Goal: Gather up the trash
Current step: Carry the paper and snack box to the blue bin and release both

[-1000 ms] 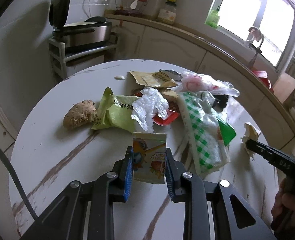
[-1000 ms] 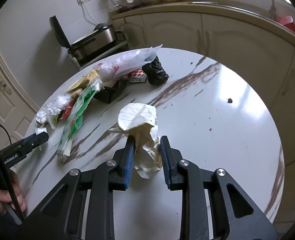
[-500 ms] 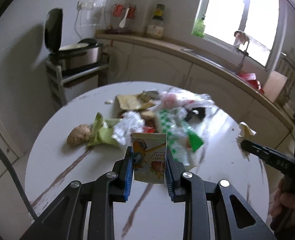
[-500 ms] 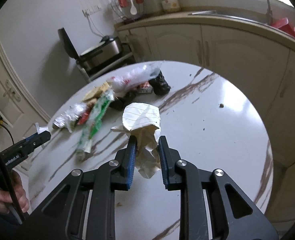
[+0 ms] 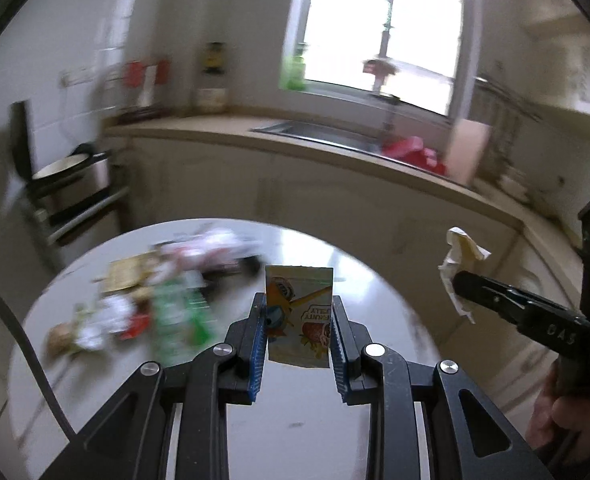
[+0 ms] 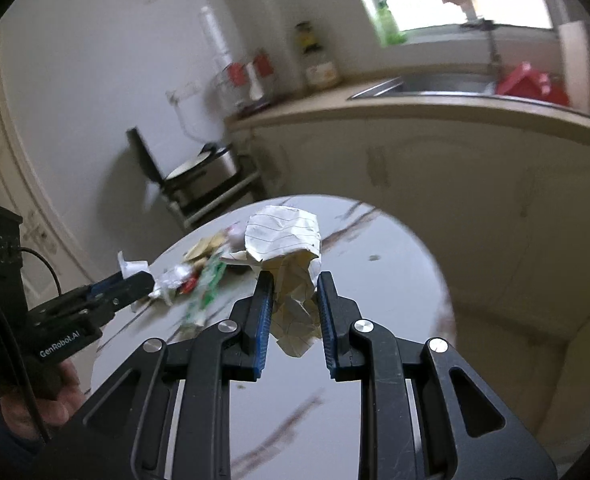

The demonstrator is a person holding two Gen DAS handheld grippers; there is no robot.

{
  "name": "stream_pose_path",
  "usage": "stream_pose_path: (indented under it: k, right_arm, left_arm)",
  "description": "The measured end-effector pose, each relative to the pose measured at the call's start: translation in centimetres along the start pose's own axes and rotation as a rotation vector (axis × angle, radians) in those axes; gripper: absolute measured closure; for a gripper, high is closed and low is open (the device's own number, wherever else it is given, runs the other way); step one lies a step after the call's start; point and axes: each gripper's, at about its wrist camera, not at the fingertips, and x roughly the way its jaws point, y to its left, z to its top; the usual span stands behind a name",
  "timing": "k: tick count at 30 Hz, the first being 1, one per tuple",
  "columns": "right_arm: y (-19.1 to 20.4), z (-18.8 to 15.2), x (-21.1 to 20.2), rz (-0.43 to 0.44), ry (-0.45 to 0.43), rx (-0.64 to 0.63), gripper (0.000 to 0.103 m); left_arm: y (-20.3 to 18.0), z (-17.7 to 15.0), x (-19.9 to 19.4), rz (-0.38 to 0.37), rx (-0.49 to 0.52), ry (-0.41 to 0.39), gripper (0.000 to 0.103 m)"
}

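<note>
— What has your left claw (image 5: 298, 334) got?

— A small printed snack packet (image 5: 299, 316), standing upright between my blue pads (image 5: 257, 344). They are closed in on its two side edges, so the claw is nearly closed, with only the width of the packet between them. The packet hangs in the air above the round white tabletop (image 5: 375, 280), not touching it.

— And the right claw (image 6: 293, 308)?

— It is pinched on a crumpled sheet of lined paper (image 6: 283, 240). The wad bulges out above the pads, and a creased tail hangs down between them. That paper is clear of the tabletop too; from my left camera I can see it sticking out past the right claw's tip, in front of the cream cabinets (image 5: 375, 208).

— Where is the rest of the trash?

— In a blurred heap on the far left part of the tabletop (image 6: 395, 280): a green checked wrapper (image 5: 179, 316), crumpled white plastic (image 5: 111, 312), a yellowish wrapper (image 5: 125, 274), something red, and a brown lump at the left end (image 5: 57, 336). It is too smeared to sort out further.

— Anything behind it?

— An open-lidded cooker on a rack (image 5: 67, 172), and a sink (image 5: 319, 134) under the window.
</note>
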Motion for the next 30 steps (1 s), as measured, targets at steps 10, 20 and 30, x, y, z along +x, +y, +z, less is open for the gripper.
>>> stream_pose_path:
  k: [10, 20, 30]
  right_arm:
    - [-13.3, -4.5, -9.4, -0.238, -0.058, 0.222, 0.082]
    - [-26.4, -11.7, -11.4, -0.379, 0.035, 0.444, 0.082]
    - [-34.7, -23.7, -5.4, -0.367, 0.271, 0.689, 0.082]
  left_arm:
    - [-15.7, -1.6, 8.4, -0.283, 0.171, 0.156, 0.078]
    - [-25.3, -6.7, 19.6, -0.379, 0.255, 0.396, 0.078]
    - [-27.8, -13.7, 31.6, -0.349, 0.241, 0.686, 0.078]
